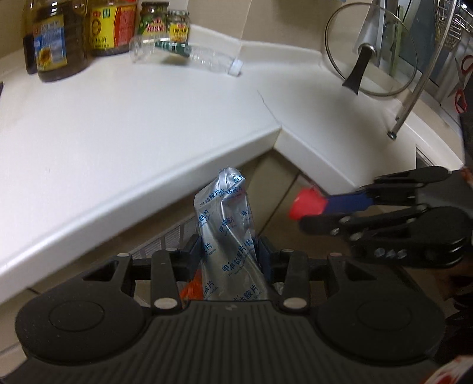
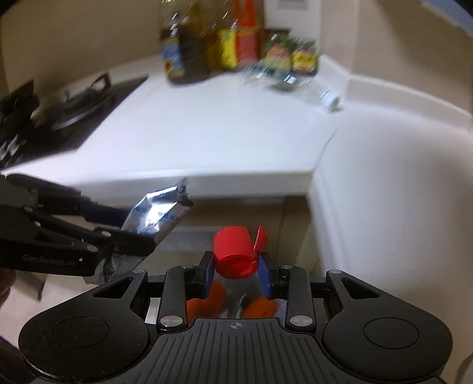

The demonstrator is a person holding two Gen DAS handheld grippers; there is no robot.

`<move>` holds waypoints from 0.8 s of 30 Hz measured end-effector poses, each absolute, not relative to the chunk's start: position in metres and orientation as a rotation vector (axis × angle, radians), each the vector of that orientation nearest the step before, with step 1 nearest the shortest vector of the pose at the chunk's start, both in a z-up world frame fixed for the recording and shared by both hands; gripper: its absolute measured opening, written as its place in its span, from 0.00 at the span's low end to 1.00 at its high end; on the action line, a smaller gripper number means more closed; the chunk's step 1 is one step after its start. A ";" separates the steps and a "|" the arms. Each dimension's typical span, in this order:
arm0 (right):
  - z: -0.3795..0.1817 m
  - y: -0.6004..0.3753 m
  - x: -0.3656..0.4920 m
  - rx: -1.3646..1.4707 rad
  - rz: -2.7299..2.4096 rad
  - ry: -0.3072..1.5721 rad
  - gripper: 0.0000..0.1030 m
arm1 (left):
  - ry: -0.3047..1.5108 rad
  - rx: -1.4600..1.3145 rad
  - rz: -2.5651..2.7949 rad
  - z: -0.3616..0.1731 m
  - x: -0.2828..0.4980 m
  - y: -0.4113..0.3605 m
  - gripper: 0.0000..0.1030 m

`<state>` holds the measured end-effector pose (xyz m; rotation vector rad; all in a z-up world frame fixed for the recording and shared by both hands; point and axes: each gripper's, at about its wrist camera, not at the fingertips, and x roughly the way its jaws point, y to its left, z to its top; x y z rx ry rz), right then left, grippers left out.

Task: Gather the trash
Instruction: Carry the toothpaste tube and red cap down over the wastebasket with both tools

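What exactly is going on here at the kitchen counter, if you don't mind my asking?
A person is collecting trash with two tools. The left hand-held gripper is shut on a crumpled silver foil packet, and the right hand-held gripper is shut on a red flip-top cap. Both are held off the edge of the white counter. An empty clear plastic bottle still lies on the counter near the jars.

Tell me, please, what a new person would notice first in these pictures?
The left tongs grip a crumpled silver foil packet with blue print, held off the white counter edge. Beside them, the right tongs pinch a red flip cap. An empty clear bottle lies on the counter.
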<state>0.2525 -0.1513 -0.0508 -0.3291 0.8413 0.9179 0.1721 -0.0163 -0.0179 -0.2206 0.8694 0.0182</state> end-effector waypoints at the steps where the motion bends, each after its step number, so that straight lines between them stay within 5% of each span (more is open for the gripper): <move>1: -0.056 -0.148 0.251 -0.344 0.918 0.854 0.31 | 0.875 -0.219 0.015 -0.020 0.169 -0.017 0.36; 24: -0.161 -0.139 0.256 -0.467 0.854 1.059 0.31 | 1.074 -0.282 0.056 -0.114 0.189 -0.002 0.36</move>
